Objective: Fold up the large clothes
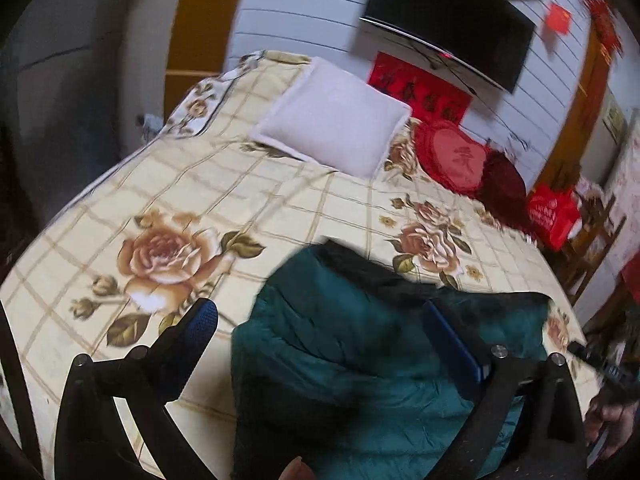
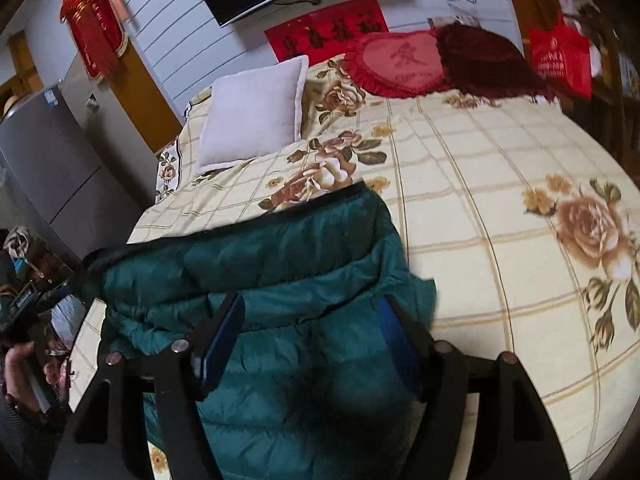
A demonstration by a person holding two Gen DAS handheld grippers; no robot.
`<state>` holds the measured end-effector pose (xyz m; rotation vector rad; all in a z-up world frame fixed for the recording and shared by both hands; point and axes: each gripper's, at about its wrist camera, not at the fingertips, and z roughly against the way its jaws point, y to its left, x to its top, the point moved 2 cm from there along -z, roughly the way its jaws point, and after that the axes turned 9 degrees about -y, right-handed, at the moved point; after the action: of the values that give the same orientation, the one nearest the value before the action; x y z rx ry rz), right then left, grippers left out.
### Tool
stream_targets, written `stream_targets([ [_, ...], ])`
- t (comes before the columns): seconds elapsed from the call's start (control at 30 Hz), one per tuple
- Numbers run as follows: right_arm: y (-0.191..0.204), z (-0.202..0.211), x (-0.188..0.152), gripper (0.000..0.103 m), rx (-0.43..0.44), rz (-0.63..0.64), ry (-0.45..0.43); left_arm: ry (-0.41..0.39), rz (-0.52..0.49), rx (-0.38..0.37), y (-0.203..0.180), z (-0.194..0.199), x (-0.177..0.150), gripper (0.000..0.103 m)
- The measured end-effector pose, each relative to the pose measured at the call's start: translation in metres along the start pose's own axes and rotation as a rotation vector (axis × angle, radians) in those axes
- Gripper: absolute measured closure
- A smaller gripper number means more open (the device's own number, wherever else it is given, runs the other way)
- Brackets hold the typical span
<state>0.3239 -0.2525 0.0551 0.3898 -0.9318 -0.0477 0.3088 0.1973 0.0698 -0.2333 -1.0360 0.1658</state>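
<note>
A dark green quilted jacket [image 1: 360, 360] with a black collar edge lies folded into a thick bundle near the front of the bed [image 1: 200, 184]. My left gripper [image 1: 320, 324] hangs over the jacket's left part, its jaws spread wide and nothing between the blue pads [image 1: 200, 320]. In the right wrist view the same jacket [image 2: 280, 248] lies under my right gripper [image 2: 312, 320], which is open too, its pads [image 2: 224, 332] clear of the cloth. A hand [image 2: 20, 360] holding the other gripper shows at the left edge.
The bed sheet [image 2: 480, 160] is cream with rose prints. At the far end lie a white pillow [image 1: 332, 116], a red heart cushion [image 1: 456, 156] and a dark red cushion [image 1: 504, 184]. A television [image 1: 452, 20] hangs on the wall; a red bag [image 1: 552, 212] and a grey fridge [image 2: 52, 160] flank the bed.
</note>
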Motion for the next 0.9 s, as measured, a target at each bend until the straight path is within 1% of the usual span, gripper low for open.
stream_targets([
  [0.07,0.008,-0.012,0.002,0.031,-0.014,0.020,0.015,0.026,-0.061,0.018,-0.015,-0.016,-0.003,0.022],
  [0.1,0.013,-0.019,0.002,0.031,-0.017,0.030,0.027,0.049,-0.094,0.040,-0.022,-0.028,-0.006,0.022],
  [0.13,0.020,-0.030,0.002,0.031,-0.023,0.044,0.050,0.068,-0.118,0.060,-0.025,-0.037,-0.009,0.022],
  [0.2,0.033,-0.051,-0.003,0.031,-0.041,0.086,0.096,0.111,-0.182,0.123,-0.032,-0.059,-0.018,0.022],
  [0.3,0.043,-0.083,-0.015,0.031,-0.079,0.171,0.169,0.132,-0.243,0.170,-0.034,-0.084,-0.034,0.022],
  [0.33,0.043,-0.097,-0.022,0.031,-0.110,0.217,0.200,0.146,-0.248,0.171,-0.033,-0.092,-0.041,0.022],
  [0.37,0.041,-0.105,-0.026,0.031,-0.137,0.259,0.212,0.170,-0.245,0.169,-0.032,-0.102,-0.049,0.022],
  [0.43,0.036,-0.116,-0.031,0.030,-0.161,0.318,0.205,0.210,-0.229,0.176,-0.027,-0.119,-0.062,0.022],
  [0.47,0.031,-0.119,-0.033,0.029,-0.163,0.326,0.195,0.217,-0.218,0.178,-0.025,-0.124,-0.066,0.022],
  [0.53,0.021,-0.128,-0.034,0.022,-0.176,0.330,0.171,0.215,-0.199,0.185,-0.023,-0.135,-0.071,0.022],
  [0.6,0.004,-0.138,-0.032,0.016,-0.179,0.289,0.165,0.206,-0.187,0.201,-0.023,-0.146,-0.074,0.022],
  [0.63,-0.004,-0.146,-0.029,0.015,-0.171,0.246,0.165,0.204,-0.187,0.210,-0.024,-0.152,-0.076,0.022],
  [0.67,-0.008,-0.151,-0.027,0.014,-0.168,0.232,0.167,0.197,-0.191,0.223,-0.025,-0.159,-0.078,0.022],
  [0.77,-0.016,-0.164,-0.022,0.012,-0.173,0.222,0.185,0.205,-0.191,0.247,-0.024,-0.175,-0.077,0.022],
  [0.83,-0.021,-0.169,-0.021,0.010,-0.161,0.200,0.197,0.229,-0.178,0.237,-0.021,-0.182,-0.075,0.022],
  [0.9,-0.022,-0.168,-0.021,0.010,-0.154,0.195,0.192,0.234,-0.158,0.217,-0.017,-0.182,-0.075,0.022],
])
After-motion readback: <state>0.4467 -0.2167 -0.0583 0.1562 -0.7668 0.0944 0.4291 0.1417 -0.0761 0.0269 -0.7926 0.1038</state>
